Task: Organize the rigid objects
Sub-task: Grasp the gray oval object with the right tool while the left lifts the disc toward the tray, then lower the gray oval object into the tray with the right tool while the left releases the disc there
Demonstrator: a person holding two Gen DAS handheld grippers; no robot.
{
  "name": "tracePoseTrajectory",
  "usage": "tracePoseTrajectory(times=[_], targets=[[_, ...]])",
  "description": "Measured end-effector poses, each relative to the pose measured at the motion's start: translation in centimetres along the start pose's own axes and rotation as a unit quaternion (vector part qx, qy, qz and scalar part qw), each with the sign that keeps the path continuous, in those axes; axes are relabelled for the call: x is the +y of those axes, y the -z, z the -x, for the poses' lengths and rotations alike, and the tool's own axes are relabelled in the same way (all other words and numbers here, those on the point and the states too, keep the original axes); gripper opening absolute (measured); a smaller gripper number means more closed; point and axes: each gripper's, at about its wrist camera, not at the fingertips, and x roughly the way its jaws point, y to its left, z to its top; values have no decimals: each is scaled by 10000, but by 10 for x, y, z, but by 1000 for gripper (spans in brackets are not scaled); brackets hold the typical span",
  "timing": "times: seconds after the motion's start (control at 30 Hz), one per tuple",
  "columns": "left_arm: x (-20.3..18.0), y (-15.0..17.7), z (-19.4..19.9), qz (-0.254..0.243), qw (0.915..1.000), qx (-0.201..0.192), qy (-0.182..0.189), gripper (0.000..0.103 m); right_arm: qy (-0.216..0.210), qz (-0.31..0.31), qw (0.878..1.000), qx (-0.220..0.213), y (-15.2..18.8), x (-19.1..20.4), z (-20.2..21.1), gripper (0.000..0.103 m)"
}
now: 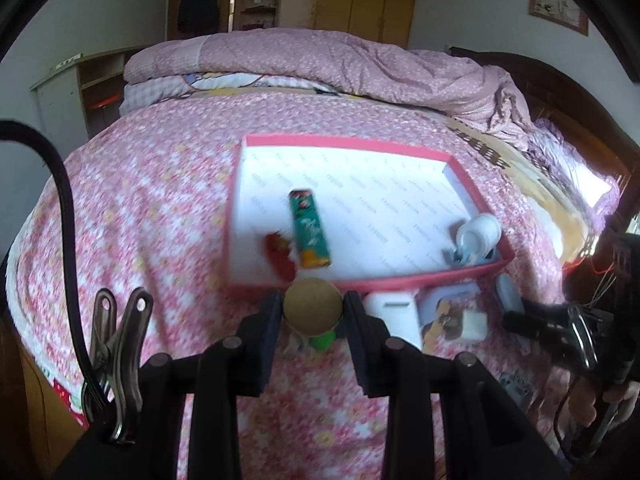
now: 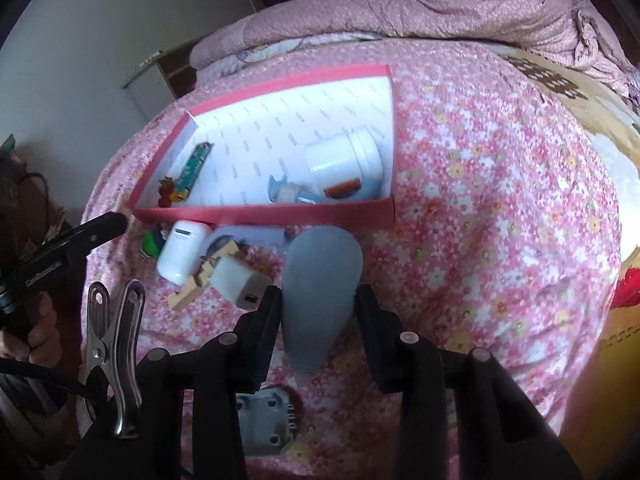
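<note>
The left claw [image 1: 313,312] pinches a small toy with a round tan top [image 1: 313,311] and a green base, its two pads pressed against the toy's sides, held just above the flowered pink bedspread [image 1: 140,216] at the near wall of the red-rimmed box [image 1: 404,280]. The right claw [image 2: 318,308] grips a flat grey-blue teardrop-shaped piece [image 2: 320,276] between its pads, the wide rounded end pointing toward the box [image 2: 264,214] and the narrow end toward the camera.

Inside the box, on its white printed lining, lie a green tube [image 1: 310,227] with an orange end, a small red figure [image 1: 280,254] just beside it, and, in the far right corner, a white jar [image 2: 344,156] on its side resting against a light blue item [image 2: 286,194].

On the bedspread just outside the box's near wall sit a white earbud case [image 2: 180,252], a white charger cube [image 2: 238,284] with its port facing out, and a pale wooden piece [image 2: 200,280] between them. A grey plastic part [image 2: 268,420] with screw holes lies below the right claw. A rumpled pink quilt [image 1: 340,60] is heaped at the far end of the bed
</note>
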Motion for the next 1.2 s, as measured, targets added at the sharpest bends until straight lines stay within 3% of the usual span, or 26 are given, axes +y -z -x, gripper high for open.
tracePoseTrajectory(times=[0.3, 0.57, 0.77, 1.2], targets=[[-25, -28, -28, -73, 9986, 268, 457, 33, 28, 191, 9995, -237, -11, 7, 13, 39], [-36, -43, -68, -205, 9992, 315, 136, 33, 134, 154, 9992, -338, -24, 2, 13, 39], [-40, -33, -87, -299, 9983, 479, 126, 33, 116, 126, 9989, -428, -40, 0, 10, 39], [-38, -25, -85, -240, 9990, 339, 141, 34, 321, 258, 9971, -634, -99, -3, -16, 39]])
